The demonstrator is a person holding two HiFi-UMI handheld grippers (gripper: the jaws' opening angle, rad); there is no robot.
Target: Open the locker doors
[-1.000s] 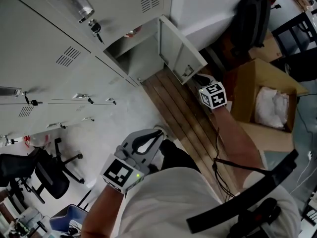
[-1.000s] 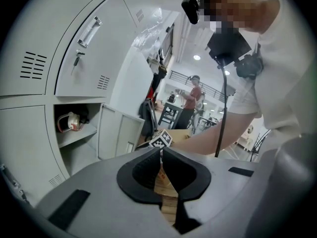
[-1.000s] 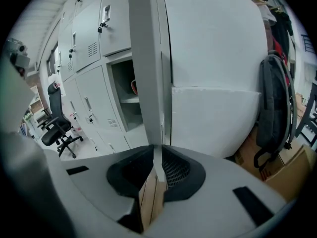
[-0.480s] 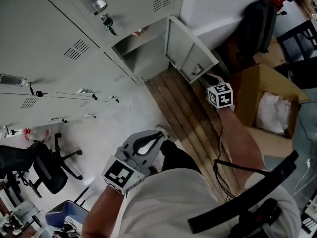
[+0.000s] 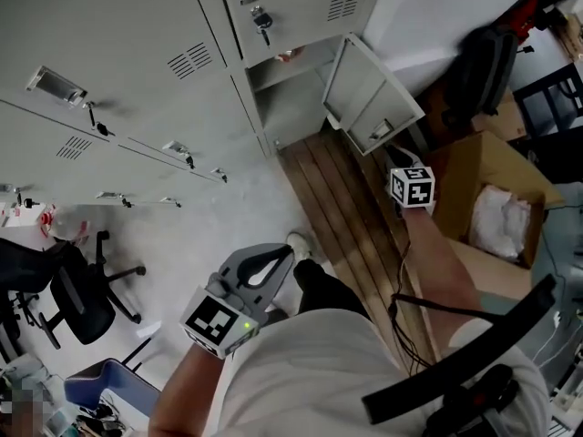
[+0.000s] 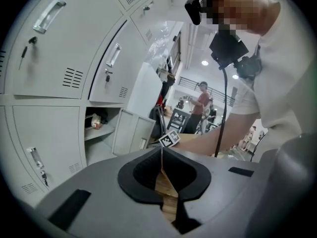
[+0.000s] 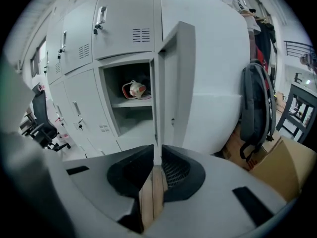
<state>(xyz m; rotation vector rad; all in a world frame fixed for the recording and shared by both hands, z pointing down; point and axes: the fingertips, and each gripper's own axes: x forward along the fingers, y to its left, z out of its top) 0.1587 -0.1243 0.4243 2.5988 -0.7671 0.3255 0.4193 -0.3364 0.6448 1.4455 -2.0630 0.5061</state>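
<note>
My right hand-held gripper (image 7: 158, 146) pinches the free edge of the open locker door (image 7: 178, 83), at the far right end of the lockers (image 5: 118, 53). My left hand-held gripper (image 6: 162, 149) is near me, pressed together and empty.

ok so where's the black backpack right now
In the right gripper view the black backpack stands at the right against the white wall, right of the open locker door and just above the cardboard box.

Rightmost grey locker door (image 5: 369, 96) wide open
</note>
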